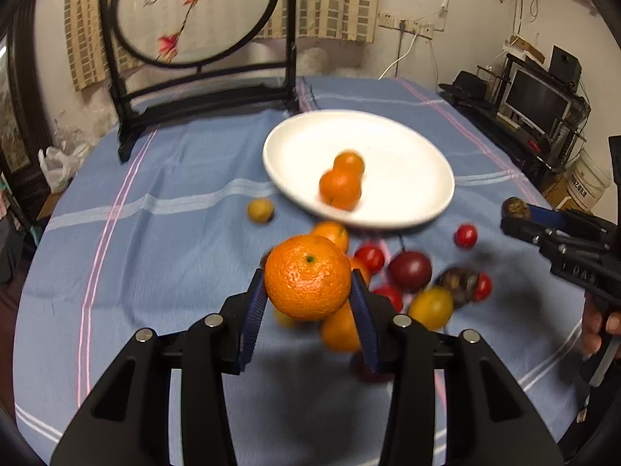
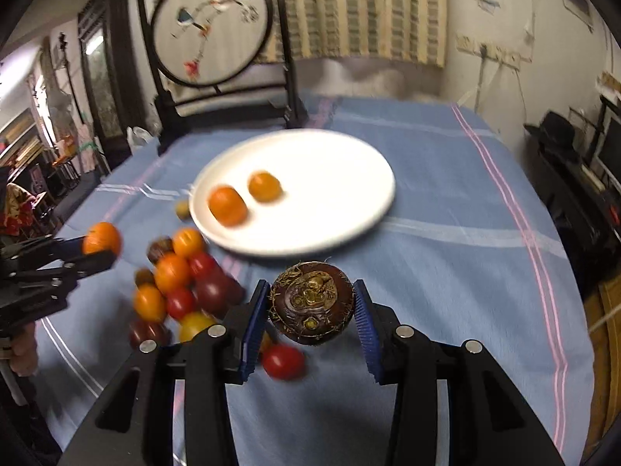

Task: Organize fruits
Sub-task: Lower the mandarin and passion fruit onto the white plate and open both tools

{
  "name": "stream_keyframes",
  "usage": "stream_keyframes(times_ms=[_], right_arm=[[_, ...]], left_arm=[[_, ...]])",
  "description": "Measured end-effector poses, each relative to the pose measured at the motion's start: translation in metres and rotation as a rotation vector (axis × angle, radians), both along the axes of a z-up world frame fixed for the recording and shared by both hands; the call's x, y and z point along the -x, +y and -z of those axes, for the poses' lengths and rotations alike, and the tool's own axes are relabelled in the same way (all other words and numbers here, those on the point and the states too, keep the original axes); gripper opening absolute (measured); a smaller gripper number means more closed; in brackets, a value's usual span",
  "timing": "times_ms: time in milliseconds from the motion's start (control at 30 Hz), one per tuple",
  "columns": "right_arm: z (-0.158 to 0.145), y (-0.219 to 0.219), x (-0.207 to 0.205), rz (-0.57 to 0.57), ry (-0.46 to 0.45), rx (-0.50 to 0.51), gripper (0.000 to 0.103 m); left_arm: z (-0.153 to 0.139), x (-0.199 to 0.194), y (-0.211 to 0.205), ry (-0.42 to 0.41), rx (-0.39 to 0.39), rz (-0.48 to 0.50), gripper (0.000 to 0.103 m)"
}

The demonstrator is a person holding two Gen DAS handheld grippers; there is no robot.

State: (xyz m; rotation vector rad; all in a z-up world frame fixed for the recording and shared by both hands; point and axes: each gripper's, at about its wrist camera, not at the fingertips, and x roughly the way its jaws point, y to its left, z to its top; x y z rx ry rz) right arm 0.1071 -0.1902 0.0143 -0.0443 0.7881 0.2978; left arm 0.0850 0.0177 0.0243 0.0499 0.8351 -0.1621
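My left gripper [image 1: 308, 291] is shut on a large orange tangerine [image 1: 307, 276] and holds it above the fruit pile. My right gripper [image 2: 312, 305] is shut on a dark brown water chestnut [image 2: 311, 303], held above the blue cloth just in front of the plate. A white plate [image 1: 407, 163] holds two small oranges [image 1: 341, 182]; it also shows in the right wrist view [image 2: 330, 178]. A pile of mixed fruit [image 2: 178, 287], with oranges, red tomatoes, dark purple fruits and a yellow one, lies on the cloth in front of the plate.
A small yellow-brown fruit [image 1: 261, 210] lies alone left of the plate. A black-framed round embroidered screen [image 1: 194, 15] stands at the table's far left. The table is covered by a blue striped cloth [image 1: 155, 256]. Shelves with a monitor [image 1: 535, 101] stand at the right.
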Motion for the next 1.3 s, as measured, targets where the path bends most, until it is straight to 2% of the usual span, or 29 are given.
stream_keyframes(times_ms=[133,233,400,600,733,800,833,900,1033,1133,1300], right_arm=[[-0.012,0.018,-0.017,-0.021,-0.044,-0.016,0.044],[-0.011,0.029,-0.034,-0.029,-0.046,-0.031,0.044],[0.005,0.04,-0.067,-0.009,-0.019,-0.018,0.044],[0.025,0.046,-0.103,-0.015,0.056,0.026,0.044],[0.04,0.049,-0.112,-0.022,0.09,0.027,0.044],[0.046,0.051,-0.115,-0.031,0.109,0.029,0.045],[0.048,0.052,-0.115,-0.032,0.121,0.027,0.046],[0.048,0.048,-0.113,-0.029,0.125,0.011,0.054],[0.036,0.039,-0.104,-0.014,0.092,0.0,0.058],[0.026,0.03,-0.09,0.0,0.081,-0.029,0.061],[0.019,0.021,-0.062,0.004,0.072,-0.024,0.062]], left_arm=[[-0.013,-0.035,-0.014,-0.037,-0.001,-0.011,0.042],[-0.013,-0.065,-0.023,-0.02,0.012,-0.011,0.042],[0.005,-0.121,-0.029,0.023,-0.008,-0.053,0.042],[0.025,-0.17,-0.037,0.074,-0.06,-0.077,0.042],[0.039,-0.187,-0.036,0.126,-0.036,-0.1,0.043],[0.047,-0.191,-0.036,0.164,-0.029,-0.114,0.047],[0.048,-0.192,-0.035,0.163,-0.021,-0.127,0.055],[0.045,-0.188,-0.033,0.149,-0.003,-0.132,0.061],[0.029,-0.17,-0.03,0.111,-0.004,-0.139,0.072],[0.017,-0.148,-0.028,0.072,0.0,-0.143,0.076],[0.006,-0.102,-0.023,0.047,0.043,-0.127,0.076]])
